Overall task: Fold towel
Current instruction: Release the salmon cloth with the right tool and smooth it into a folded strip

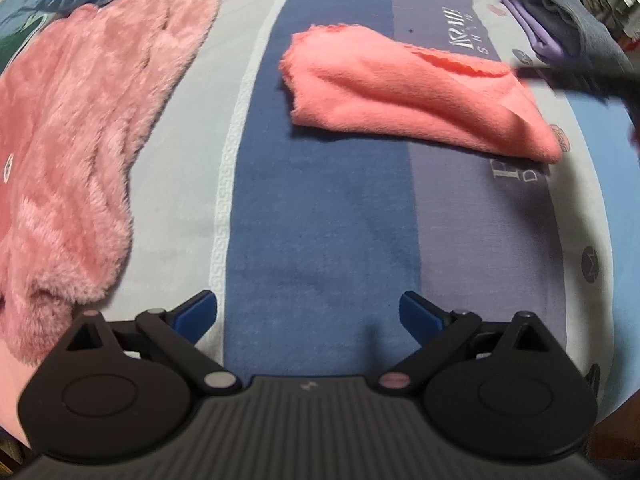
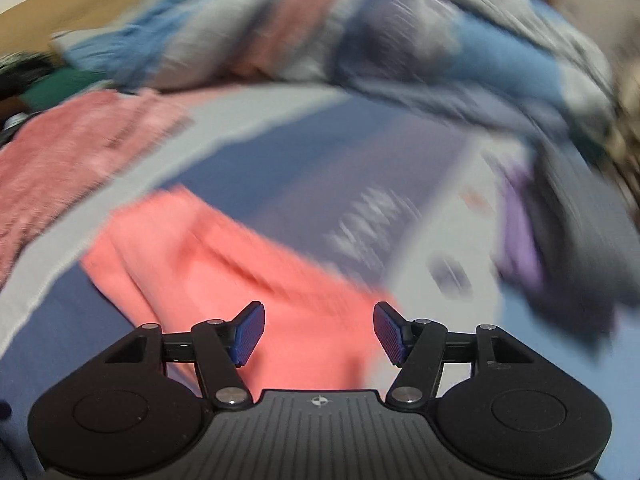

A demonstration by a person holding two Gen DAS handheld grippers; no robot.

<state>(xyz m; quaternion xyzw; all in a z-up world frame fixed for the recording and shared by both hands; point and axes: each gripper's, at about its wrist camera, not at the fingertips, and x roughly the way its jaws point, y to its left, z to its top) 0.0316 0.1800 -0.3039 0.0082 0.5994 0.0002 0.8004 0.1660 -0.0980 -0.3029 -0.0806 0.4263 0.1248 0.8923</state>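
Note:
A coral-pink towel point(image 1: 416, 92) lies folded over into a long loose bundle on the striped bedsheet point(image 1: 320, 208), ahead of and to the right of my left gripper point(image 1: 308, 314). That gripper is open and empty, well short of the towel. In the right wrist view the picture is blurred by motion; the same towel point(image 2: 224, 264) lies just ahead of and under my right gripper point(image 2: 319, 332), which is open with nothing between its blue pads point(image 2: 250, 332). A dark blurred shape point(image 1: 580, 78), probably the right gripper, crosses the towel's right end in the left wrist view.
A fluffy pink blanket point(image 1: 76, 128) covers the left side of the bed. Folded grey and purple cloths point(image 1: 560, 28) lie at the far right. Rumpled blue and grey bedding point(image 2: 400, 40) is piled at the back.

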